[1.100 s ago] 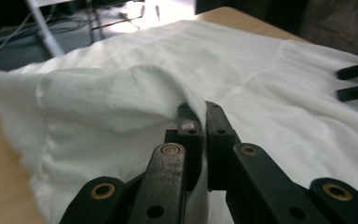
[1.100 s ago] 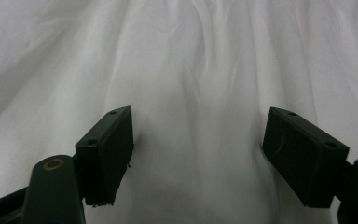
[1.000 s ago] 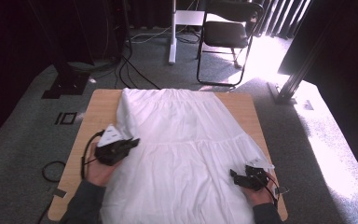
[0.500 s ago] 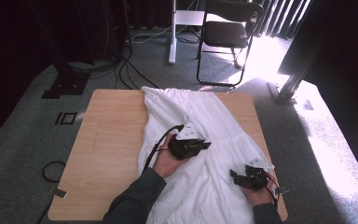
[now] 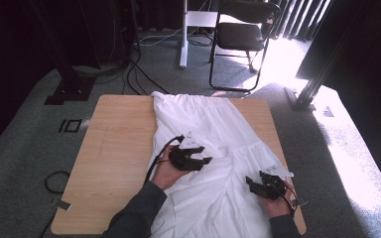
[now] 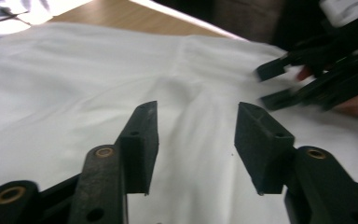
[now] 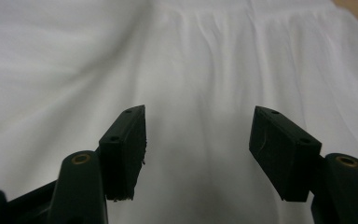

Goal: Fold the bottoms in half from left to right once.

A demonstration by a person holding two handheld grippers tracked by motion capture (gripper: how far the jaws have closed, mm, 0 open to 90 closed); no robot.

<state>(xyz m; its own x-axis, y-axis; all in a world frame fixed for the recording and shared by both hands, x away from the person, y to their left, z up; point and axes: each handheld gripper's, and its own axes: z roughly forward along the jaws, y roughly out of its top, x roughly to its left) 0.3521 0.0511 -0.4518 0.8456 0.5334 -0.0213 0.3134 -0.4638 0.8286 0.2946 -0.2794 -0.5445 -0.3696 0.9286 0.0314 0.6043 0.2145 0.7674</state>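
White cloth (image 5: 218, 148) folded in half lengthwise across the worktop (image 5: 114, 148), left half of the wood now bare, fabric stacked on the right side and spilling over the near edge. Left tongs (image 5: 206, 159) parked over the middle of the cloth, just past the fold line, jaws just sprung apart and standing clear, nothing pinched between them in the left gripper view (image 6: 196, 140) — looks like the carried edge dropped where it belongs. Right tongs (image 5: 250, 182) low at the near right side, resting by the cloth's right edge, probably pinning that side so the layer doesn't slide. Jaws there just easing inward, but in the right gripper view (image 7: 198, 149) a clear gap on both pads, only flat fabric beneath, so released too. Right tongs visible ahead in the left gripper view (image 6: 307, 79), the 2 near each other, not touching. Next call, by judgement: smoothing the top layer or picking a corner for a second fold. Risk: loose creases near the middle bunching.
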